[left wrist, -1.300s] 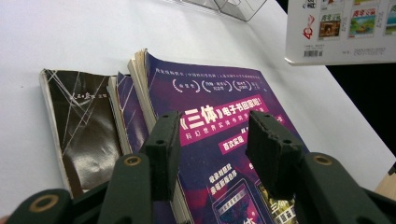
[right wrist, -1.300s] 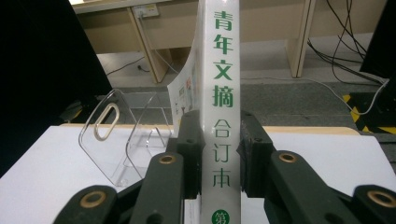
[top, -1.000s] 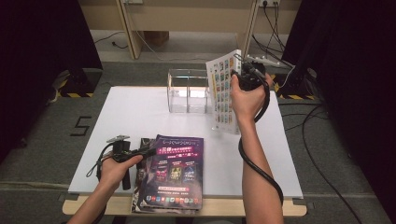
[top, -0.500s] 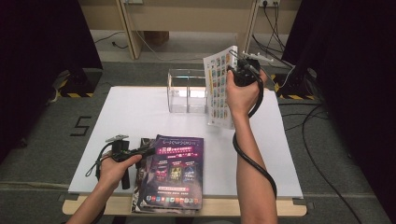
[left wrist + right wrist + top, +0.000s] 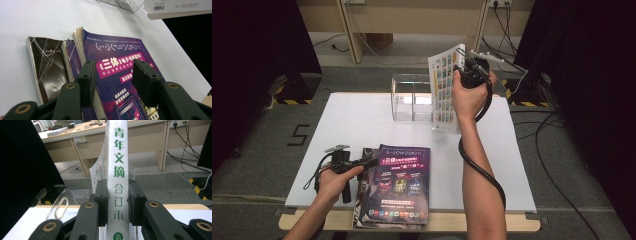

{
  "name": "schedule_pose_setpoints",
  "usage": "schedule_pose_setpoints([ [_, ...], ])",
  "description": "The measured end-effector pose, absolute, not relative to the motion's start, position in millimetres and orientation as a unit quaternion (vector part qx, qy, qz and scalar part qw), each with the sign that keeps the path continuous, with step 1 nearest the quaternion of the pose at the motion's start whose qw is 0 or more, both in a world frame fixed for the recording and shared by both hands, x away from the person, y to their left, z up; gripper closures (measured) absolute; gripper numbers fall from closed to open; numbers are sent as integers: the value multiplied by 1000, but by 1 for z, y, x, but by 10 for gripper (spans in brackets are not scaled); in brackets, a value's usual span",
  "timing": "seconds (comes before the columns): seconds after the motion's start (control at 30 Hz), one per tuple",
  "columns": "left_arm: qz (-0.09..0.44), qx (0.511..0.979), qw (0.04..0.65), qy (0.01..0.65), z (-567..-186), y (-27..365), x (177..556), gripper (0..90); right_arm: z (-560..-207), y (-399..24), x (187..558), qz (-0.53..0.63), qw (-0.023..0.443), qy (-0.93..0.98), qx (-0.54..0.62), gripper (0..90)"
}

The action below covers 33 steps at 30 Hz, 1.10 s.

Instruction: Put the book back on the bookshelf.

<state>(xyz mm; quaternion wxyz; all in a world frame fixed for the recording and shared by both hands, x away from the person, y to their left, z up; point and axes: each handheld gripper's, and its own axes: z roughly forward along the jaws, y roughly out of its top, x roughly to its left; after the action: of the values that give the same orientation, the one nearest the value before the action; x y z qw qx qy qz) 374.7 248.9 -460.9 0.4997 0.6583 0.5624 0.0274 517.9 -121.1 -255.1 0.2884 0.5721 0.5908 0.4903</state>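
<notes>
Right gripper [image 5: 466, 67] is clamped on a white book [image 5: 443, 90], being carried upright toward the clear rack [image 5: 412, 97]; lowering into a slot is likely next.

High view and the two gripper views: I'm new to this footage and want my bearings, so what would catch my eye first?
First, the white book lifted upright over the table's far right, clamped by its spine in the right tongs beside a clear acrylic organizer. Next, the purple magazine topping a small stack at the near edge. The left tongs hover open over that stack's left side.
</notes>
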Motion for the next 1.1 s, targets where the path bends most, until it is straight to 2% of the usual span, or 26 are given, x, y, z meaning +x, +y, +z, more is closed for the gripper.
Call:
schedule_pose_setpoints([
  [0.4, 28, 654, 502, 566, -459, 252, 374, 537, -259, -133, 525, 495, 286, 574, 586, 742],
  [1.1, 25, 655, 501, 565, -461, 251, 374, 537, -262, -122, 538, 495, 295, 569, 587, 742],
])
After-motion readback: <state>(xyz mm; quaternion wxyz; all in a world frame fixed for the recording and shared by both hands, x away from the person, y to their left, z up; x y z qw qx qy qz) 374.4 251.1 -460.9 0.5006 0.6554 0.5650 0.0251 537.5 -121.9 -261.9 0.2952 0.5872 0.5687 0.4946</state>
